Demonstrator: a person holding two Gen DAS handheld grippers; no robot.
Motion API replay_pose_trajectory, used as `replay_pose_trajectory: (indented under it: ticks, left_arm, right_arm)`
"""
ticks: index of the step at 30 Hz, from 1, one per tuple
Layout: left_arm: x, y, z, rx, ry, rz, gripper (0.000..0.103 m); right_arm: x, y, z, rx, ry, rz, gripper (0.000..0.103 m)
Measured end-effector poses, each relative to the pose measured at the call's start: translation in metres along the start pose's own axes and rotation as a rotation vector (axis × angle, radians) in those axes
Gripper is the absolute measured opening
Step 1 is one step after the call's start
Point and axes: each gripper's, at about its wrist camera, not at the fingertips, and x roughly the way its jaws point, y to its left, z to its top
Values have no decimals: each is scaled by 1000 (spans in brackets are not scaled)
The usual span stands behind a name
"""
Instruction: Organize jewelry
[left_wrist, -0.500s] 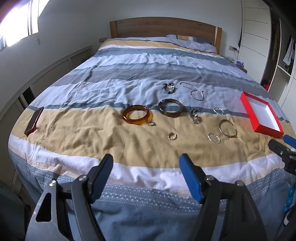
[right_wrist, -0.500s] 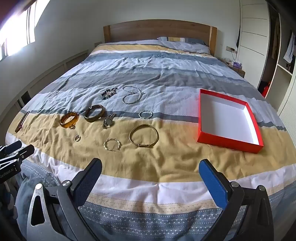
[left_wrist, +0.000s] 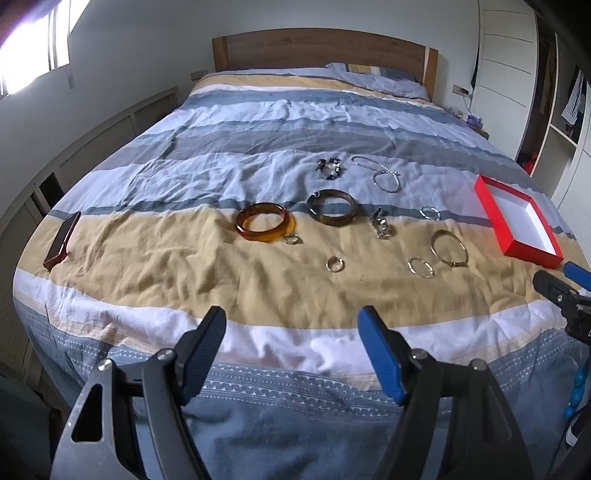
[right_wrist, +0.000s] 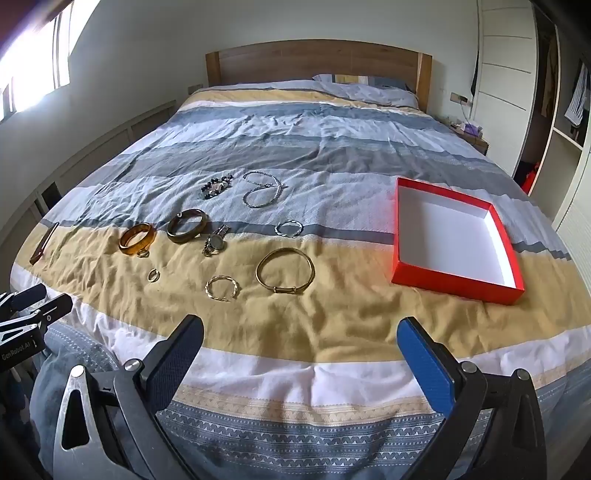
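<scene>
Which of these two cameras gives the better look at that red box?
The right wrist view: the red box sits close, its whole white, empty inside visible. In the left wrist view the box lies near the right edge, smaller and foreshortened.

Right tongs (right_wrist: 300, 341) eased forward toward bed (right_wrist: 332, 314): red box (right_wrist: 456, 284) and gold bangle (right_wrist: 285, 275) sit slightly lower, larger in view. Left tongs (left_wrist: 291, 334) barely shifted.

Camera placement: two wrist fisheye views at the foot of the bed (left_wrist: 258, 288).
Both face the headboard (right_wrist: 317, 61) from close range, the right view offset rightward; they share the bed and red box (right_wrist: 458, 284).
</scene>
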Motion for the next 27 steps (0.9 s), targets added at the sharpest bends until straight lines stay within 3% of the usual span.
replay_pose_trajectory:
  ticks: [8, 15, 27]
  left_arm:
    - [3, -2, -2, -11, 12, 5, 72]
    - [9, 6, 2, -14, 58, -33, 72]
    - [8, 20, 6, -61, 45, -41, 72]
  right_arm:
    - [0, 0, -1, -2, 1, -2, 102]
    - [0, 0, -1, -2, -3, 1, 102]
    - [-5, 1, 1, -2, -33, 3, 102]
